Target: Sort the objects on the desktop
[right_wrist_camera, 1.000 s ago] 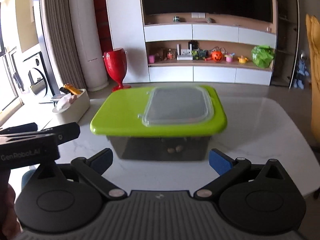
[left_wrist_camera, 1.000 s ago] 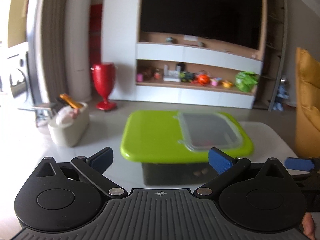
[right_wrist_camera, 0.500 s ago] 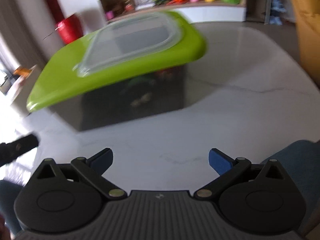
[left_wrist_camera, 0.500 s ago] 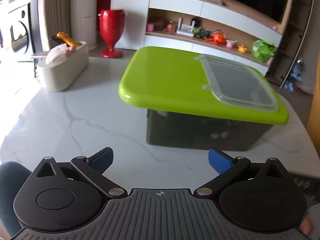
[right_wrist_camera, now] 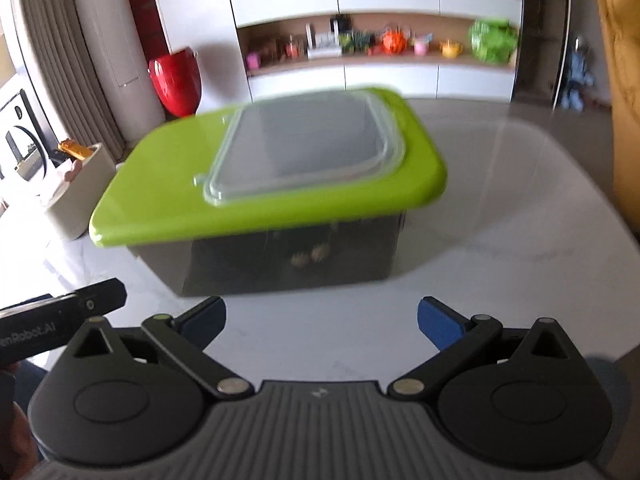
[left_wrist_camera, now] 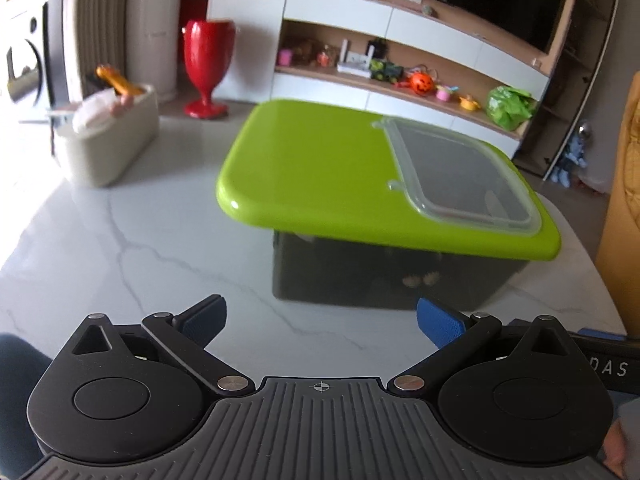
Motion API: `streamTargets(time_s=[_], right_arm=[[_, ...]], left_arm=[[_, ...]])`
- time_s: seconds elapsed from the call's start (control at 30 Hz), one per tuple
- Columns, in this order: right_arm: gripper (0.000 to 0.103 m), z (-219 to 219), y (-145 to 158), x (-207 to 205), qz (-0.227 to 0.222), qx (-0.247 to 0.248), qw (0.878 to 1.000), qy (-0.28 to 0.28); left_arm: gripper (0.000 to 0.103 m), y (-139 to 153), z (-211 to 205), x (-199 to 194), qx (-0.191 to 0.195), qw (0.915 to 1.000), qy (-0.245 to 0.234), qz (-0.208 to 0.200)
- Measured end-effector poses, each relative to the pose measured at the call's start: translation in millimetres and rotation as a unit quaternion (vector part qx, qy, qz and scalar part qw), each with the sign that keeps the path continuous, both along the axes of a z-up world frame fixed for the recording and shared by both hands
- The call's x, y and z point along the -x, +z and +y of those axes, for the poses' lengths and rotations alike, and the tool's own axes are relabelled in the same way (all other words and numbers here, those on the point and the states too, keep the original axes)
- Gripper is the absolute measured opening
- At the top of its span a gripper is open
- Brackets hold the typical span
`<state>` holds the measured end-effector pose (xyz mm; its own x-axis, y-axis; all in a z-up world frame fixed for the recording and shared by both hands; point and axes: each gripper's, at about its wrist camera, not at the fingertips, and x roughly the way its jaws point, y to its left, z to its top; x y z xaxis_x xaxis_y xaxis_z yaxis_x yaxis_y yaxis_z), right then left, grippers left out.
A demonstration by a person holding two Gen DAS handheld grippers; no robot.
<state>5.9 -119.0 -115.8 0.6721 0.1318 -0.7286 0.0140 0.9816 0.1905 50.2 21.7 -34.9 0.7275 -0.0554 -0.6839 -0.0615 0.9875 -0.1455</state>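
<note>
Two wrist views of a white marble tabletop [left_wrist_camera: 120, 248] at an early stage of sorting. The left tongs [left_wrist_camera: 320, 320] and the right tongs [right_wrist_camera: 320, 316] both hover low over the near edge of the tabletop, jaws spread wide and holding nothing; the blue pads [left_wrist_camera: 438, 320] face bare marble. Part of the left tool's black body is visible at the left margin of the right wrist view.

Toward the middle of the tabletop stands a dark translucent storage box [left_wrist_camera: 392, 276] closed by a lime-green lid [left_wrist_camera: 312, 164], which overhangs the box on all visible sides. A clear plastic lid [left_wrist_camera: 460, 176] lies flat on the right half of the green lid. Small items show dimly through the box wall; what they are cannot be told. Near the far left corner of the tabletop sits a cream oval caddy [left_wrist_camera: 108, 140] holding a pale cloth or tissue and an orange-yellow object [left_wrist_camera: 118, 82].

Progress, as a judgement: no loose objects lie on the open tabletop, and neither tool carries anything. Either most items are already in the containers, or the box has yet to be opened; the views do not settle which. Likely remaining work involves the clear lid and the green lid, both within reach ahead of the tools.
</note>
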Motion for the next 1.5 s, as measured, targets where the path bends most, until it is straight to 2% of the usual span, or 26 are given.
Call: streamTargets(time_s=[0.1, 0.2, 0.33, 0.47, 0.57, 0.7, 0.83, 1.03, 1.33, 1.5], right_arm=[[0.103, -4.8, -0.3, 0.2, 0.000, -0.007, 1.000, -0.009], [0.103, -9.2, 5.2, 2.6, -0.014, 0.001, 1.000, -0.024], [0.103, -6.9, 10.4, 12.1, -0.022, -0.011, 0.999, -0.022], [0.103, -0.9, 16.0, 17.1, -0.035, 0.025, 0.999, -0.022], [0.103, 6.4, 17.6, 17.6, -0.036, 0.047, 0.998, -0.019], [0.103, 12.0, 13.9, 14.0, -0.024, 0.042, 0.999, -0.012], [0.103, 17.1, 14.3, 17.9, -0.025, 0.045, 0.999, -0.016], [0.103, 19.5, 16.0, 21.7, -0.032, 0.048, 0.998, -0.016], [0.103, 21.0, 22.5, 23.2, -0.047, 0.060, 0.997, -0.012], [0.103, 18.0, 19.8, 21.5, -0.041, 0.054, 0.998, -0.010]], left_arm=[[0.103, 2.4, -5.9, 3.2, -0.030, 0.9995, 0.007, -0.006], [0.103, 4.2, -8.9, 5.9, -0.028, 0.9996, -0.007, -0.001], [0.103, 7.0, -11.5, 8.5, -0.019, 0.9995, -0.025, 0.002], [0.103, 12.3, -17.7, 13.7, -0.049, 0.9986, -0.017, -0.004], [0.103, 12.0, -16.6, 13.9, -0.044, 0.9989, -0.012, 0.007], [0.103, 8.7, -15.8, 15.0, -0.036, 0.9992, -0.012, 0.011], [0.103, 9.8, -20.5, 18.0, -0.061, 0.9981, -0.009, 0.008], [0.103, 10.2, -17.0, 19.0, -0.035, 0.9992, -0.015, 0.010], [0.103, 15.1, -16.0, 22.9, -0.033, 0.9994, -0.007, -0.002], [0.103, 15.9, -18.3, 24.2, -0.036, 0.9993, -0.005, -0.003]])
